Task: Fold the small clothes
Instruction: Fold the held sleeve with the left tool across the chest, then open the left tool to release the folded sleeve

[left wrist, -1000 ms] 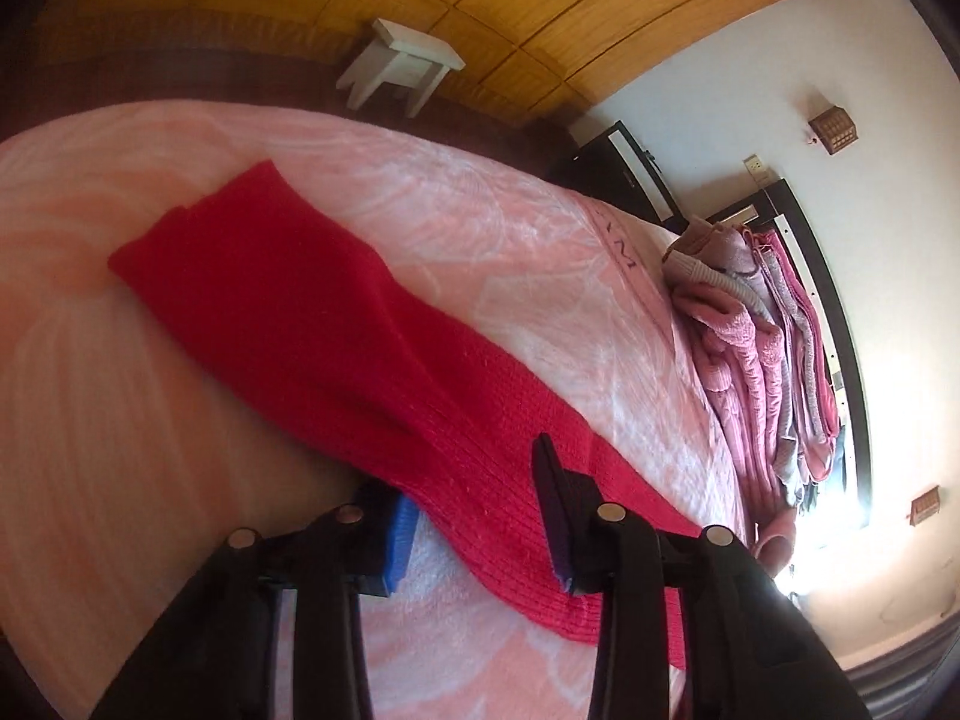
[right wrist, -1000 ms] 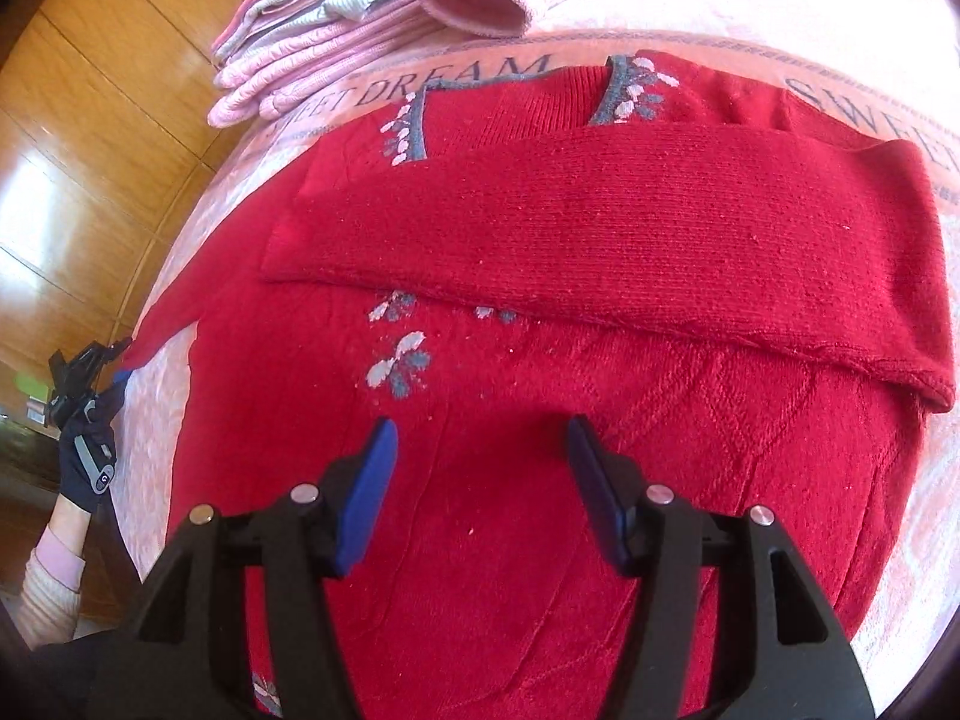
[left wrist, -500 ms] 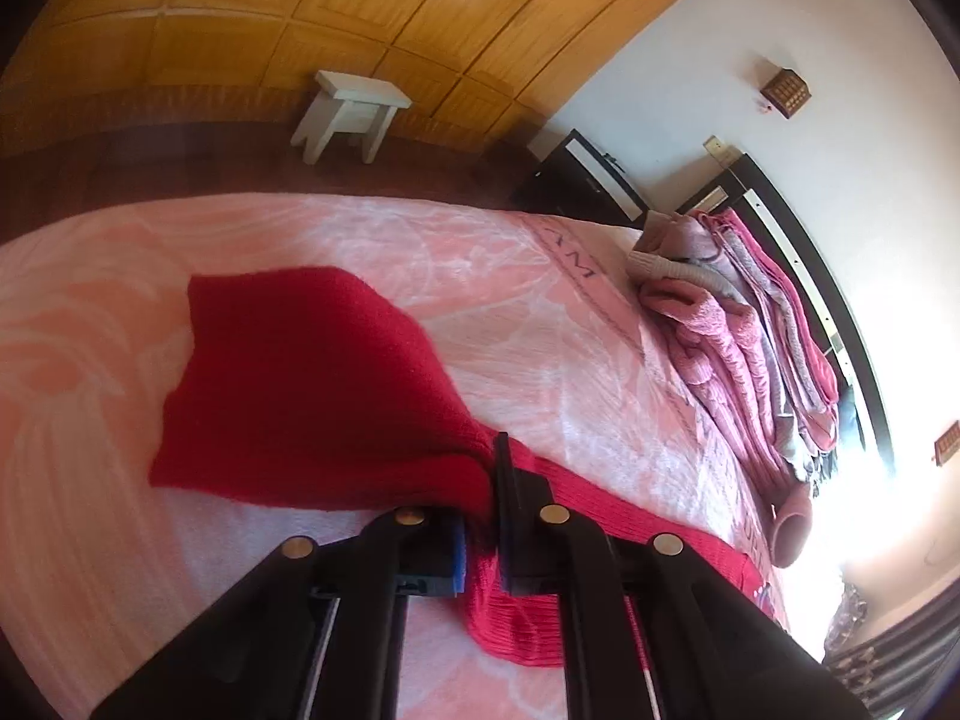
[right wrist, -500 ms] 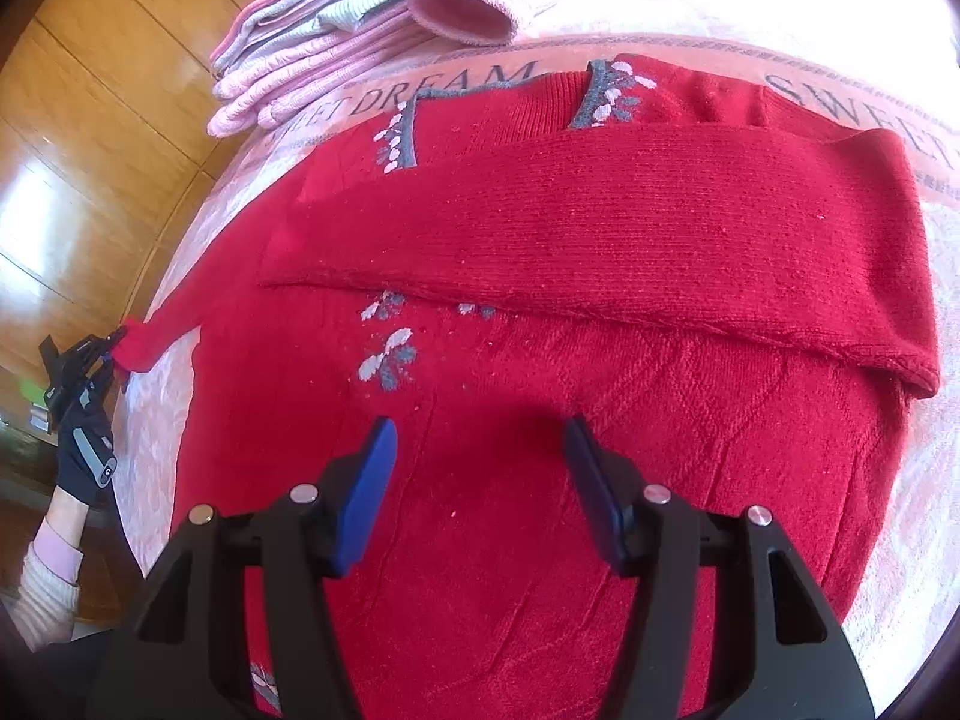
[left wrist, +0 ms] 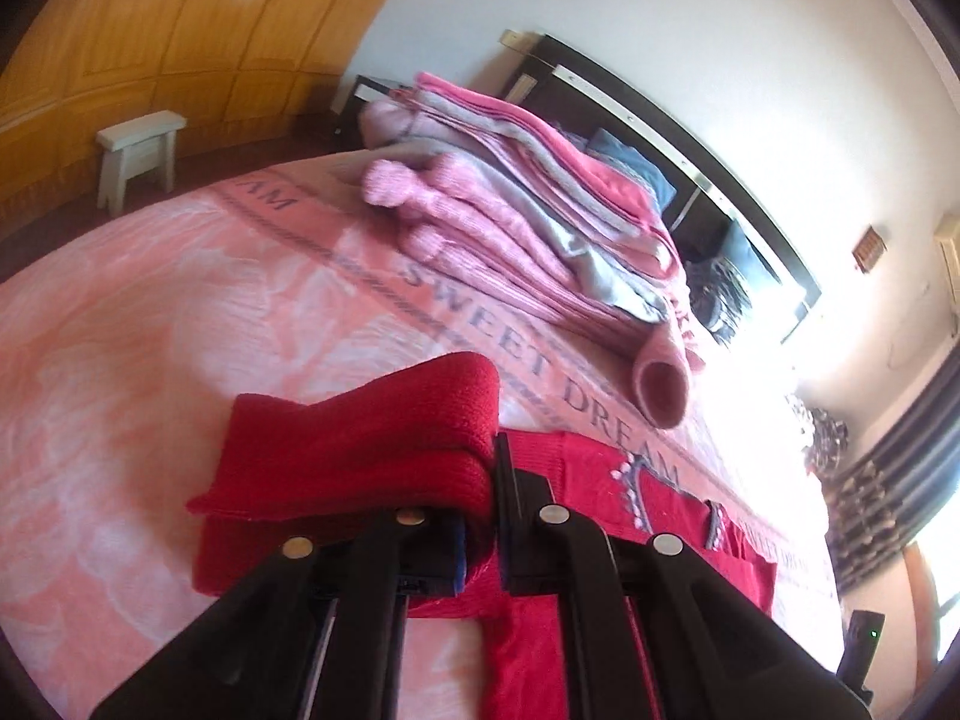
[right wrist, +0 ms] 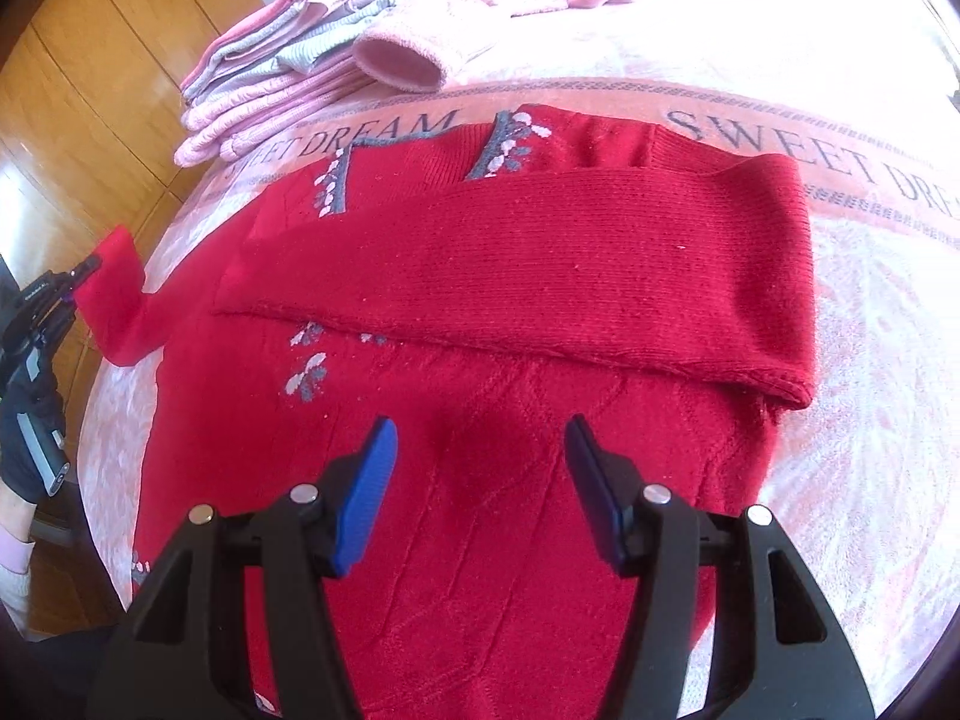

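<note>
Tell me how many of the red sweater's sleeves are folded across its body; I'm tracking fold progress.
1. One sleeve lies flat across the red sweater chest. The other sleeve is off the body at the bed's edge, its cuff clamped in the left gripper.

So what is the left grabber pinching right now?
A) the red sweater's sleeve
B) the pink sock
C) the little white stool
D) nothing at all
A: the left gripper is closed on the end of the red sweater's sleeve, lifted off the bed, while the right gripper hovers open over the sweater's body.
</note>
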Demonstrator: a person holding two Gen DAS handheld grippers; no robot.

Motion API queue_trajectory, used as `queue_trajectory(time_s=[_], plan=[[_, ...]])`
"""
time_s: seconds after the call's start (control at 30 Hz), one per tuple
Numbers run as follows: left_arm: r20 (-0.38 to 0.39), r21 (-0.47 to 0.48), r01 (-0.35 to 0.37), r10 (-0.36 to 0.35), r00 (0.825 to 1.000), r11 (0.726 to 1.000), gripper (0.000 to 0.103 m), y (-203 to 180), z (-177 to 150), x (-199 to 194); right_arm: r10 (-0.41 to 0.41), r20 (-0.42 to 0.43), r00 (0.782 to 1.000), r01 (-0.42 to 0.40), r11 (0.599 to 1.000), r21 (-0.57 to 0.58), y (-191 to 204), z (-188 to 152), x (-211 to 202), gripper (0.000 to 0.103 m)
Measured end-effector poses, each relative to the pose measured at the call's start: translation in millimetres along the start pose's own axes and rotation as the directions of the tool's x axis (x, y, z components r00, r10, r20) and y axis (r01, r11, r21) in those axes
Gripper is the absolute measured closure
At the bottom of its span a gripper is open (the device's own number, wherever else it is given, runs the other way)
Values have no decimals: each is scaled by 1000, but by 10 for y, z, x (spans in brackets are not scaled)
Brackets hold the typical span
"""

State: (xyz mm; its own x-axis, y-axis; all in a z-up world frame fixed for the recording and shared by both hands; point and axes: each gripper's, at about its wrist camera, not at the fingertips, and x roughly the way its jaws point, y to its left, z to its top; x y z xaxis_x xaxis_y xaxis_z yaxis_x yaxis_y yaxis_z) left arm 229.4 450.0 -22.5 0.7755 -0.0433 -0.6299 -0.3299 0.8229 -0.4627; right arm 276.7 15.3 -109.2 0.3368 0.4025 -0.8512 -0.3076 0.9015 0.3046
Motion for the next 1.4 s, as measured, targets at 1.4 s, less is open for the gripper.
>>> queue_trajectory(time_s=[1.4], plan=[[-360,173,169,-98,928,970,61,-666,-1031,256,270,-69,960,-261,958,118,535,582,528,43]])
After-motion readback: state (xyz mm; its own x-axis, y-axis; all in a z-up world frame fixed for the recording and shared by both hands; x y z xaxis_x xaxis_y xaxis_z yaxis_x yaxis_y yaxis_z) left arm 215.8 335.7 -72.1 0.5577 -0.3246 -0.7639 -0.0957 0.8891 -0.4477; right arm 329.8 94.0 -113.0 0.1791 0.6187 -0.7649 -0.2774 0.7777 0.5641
